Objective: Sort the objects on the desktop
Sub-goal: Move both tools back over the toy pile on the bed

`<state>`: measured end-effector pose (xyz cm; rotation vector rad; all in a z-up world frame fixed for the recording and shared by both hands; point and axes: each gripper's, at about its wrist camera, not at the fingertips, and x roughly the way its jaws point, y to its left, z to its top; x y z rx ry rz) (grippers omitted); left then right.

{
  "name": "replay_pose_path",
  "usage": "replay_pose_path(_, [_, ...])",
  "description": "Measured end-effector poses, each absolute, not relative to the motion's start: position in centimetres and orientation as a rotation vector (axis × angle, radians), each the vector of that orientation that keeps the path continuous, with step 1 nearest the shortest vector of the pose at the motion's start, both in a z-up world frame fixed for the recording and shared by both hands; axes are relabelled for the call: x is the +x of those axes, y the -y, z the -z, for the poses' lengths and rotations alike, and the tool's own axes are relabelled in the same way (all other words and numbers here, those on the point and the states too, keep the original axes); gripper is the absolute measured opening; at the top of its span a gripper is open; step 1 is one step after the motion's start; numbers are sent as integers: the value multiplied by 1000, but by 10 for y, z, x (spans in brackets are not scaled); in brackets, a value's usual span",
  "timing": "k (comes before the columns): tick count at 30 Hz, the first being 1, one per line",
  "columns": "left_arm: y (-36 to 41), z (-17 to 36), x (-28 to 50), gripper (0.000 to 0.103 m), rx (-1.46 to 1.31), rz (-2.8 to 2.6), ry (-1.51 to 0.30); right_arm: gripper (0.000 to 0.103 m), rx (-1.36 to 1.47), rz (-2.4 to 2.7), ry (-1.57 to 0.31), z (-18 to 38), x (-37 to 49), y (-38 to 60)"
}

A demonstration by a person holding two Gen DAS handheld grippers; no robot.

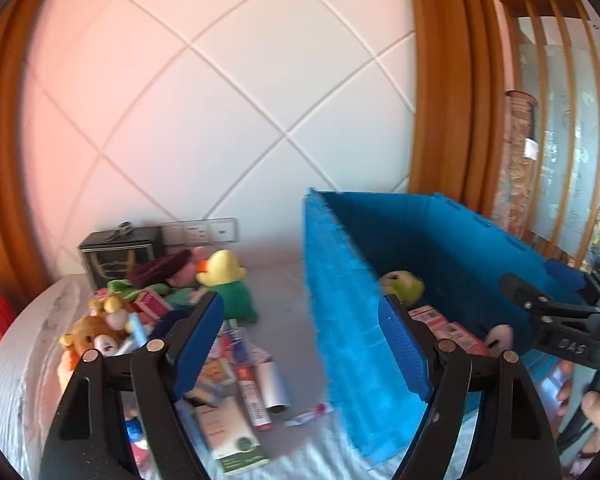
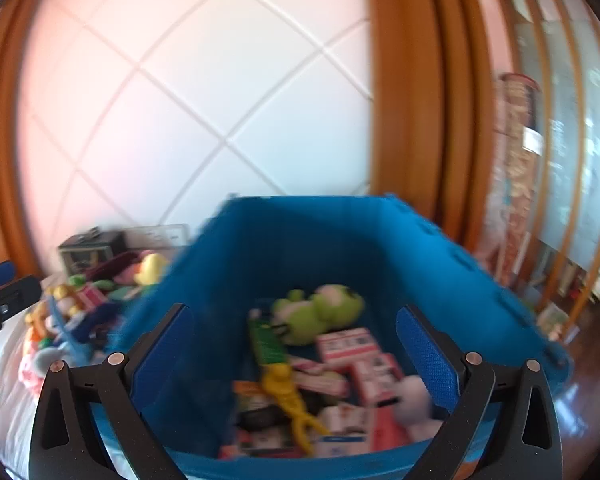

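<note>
A blue bin [image 1: 352, 280] stands on the white table [image 1: 32, 332]; in the right wrist view its far wall [image 2: 320, 240] fills the middle. Inside it lie a green frog plush [image 2: 320, 314], pink boxes [image 2: 348, 344], a yellow toy [image 2: 288, 392] and a white plush [image 2: 414, 398]. A pile left of the bin holds a yellow-headed duck plush [image 1: 224, 276], a bear plush [image 1: 92, 332], boxes [image 1: 232, 436] and a white roll [image 1: 274, 384]. My left gripper [image 1: 300, 344] is open and empty, straddling the bin's left wall. My right gripper [image 2: 296, 360] is open and empty above the bin.
A dark box [image 1: 118, 256] and wall sockets [image 1: 198, 232] sit at the back by the quilted wall. A wooden frame [image 1: 440, 80] and a glass cabinet [image 1: 556, 120] stand to the right. The right gripper [image 1: 556, 320] shows at the left wrist view's right edge.
</note>
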<state>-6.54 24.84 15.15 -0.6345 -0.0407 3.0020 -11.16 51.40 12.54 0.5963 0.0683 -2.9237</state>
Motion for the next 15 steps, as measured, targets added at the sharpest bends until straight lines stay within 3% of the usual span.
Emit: replay_pose_path(15, [-40,-33,-51,79,-1063,-3173,124,103,567,2666,-205,-102,-75,-347])
